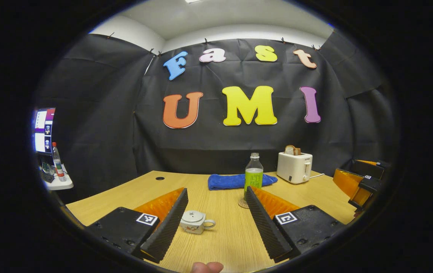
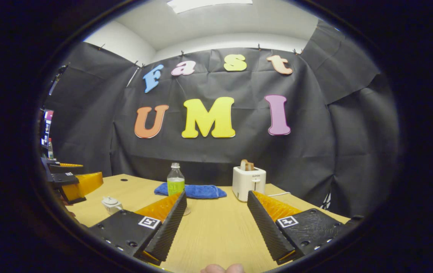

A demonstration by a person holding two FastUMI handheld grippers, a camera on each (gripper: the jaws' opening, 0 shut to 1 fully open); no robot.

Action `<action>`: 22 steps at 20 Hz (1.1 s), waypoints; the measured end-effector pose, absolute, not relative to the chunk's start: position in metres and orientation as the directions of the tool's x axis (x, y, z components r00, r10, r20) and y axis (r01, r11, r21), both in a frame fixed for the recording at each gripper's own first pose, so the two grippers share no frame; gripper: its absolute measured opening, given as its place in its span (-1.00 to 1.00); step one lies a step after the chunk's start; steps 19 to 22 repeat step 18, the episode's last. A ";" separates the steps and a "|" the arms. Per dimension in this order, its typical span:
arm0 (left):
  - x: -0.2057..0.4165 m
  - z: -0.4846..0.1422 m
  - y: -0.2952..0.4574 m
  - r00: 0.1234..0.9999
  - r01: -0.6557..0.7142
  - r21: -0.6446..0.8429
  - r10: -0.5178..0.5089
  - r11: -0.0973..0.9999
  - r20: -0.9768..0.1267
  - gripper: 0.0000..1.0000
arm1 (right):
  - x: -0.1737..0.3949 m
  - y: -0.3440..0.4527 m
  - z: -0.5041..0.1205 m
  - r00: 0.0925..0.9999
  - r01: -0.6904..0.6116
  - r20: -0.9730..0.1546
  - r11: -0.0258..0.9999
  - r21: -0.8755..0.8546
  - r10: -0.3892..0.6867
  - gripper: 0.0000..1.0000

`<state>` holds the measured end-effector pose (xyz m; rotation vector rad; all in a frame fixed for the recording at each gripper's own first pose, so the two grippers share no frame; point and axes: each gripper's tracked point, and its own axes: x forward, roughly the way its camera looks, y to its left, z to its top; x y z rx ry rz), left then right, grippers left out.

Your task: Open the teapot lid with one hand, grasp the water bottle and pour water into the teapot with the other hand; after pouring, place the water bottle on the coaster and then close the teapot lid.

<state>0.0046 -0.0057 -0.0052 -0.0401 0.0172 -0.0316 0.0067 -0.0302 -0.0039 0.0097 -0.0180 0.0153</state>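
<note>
Step in hand, as I judge it: nothing grasped yet, first move is getting the lid off the small white ceramic teapot (image 1: 195, 222) with lid knob and side handle. Left gripper (image 1: 213, 223) has its fingers spread wide, holding nothing, and the teapot sits on the light wood-grain table (image 1: 224, 242) just beside the left finger, low between the two. Best approach looks like: drop down over the pot, centre on the knob, close gently on the knob alone, lift straight up so the pot doesn't drag or tip; it's small and light, likely to skid. Right gripper (image 2: 214, 223) is also wide open and empty, aimed at bare table; the clear plastic water bottle with green label and pale cap (image 2: 175, 180) stands upright past its left finger, teapot (image 2: 111, 204) further left near the left gripper (image 2: 70, 184). In the left gripper view the bottle (image 1: 254, 175) stands on a small round brown coaster (image 1: 243, 204), in front of a rolled blue towel (image 1: 235, 181), with a white toaster holding a bread slice (image 1: 294, 167) to the right. Grab the bottle mid-body, below the cap, keep it upright until over the opened pot
</note>
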 end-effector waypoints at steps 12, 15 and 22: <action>-0.001 0.002 -0.009 0.998 0.069 -0.055 -0.069 0.996 -0.001 0.92 | 0.005 -0.017 0.001 1.000 0.009 0.011 1.000 -0.013 -0.008 0.92; -0.001 0.000 -0.011 0.997 0.078 -0.054 -0.079 0.995 -0.003 0.92 | 0.005 -0.018 0.003 1.000 0.013 0.018 1.000 -0.017 -0.012 0.92; 0.000 -0.001 -0.011 0.997 0.081 -0.056 -0.081 0.995 -0.008 0.92 | 0.006 -0.017 0.008 0.999 0.016 0.031 1.000 -0.014 -0.016 0.92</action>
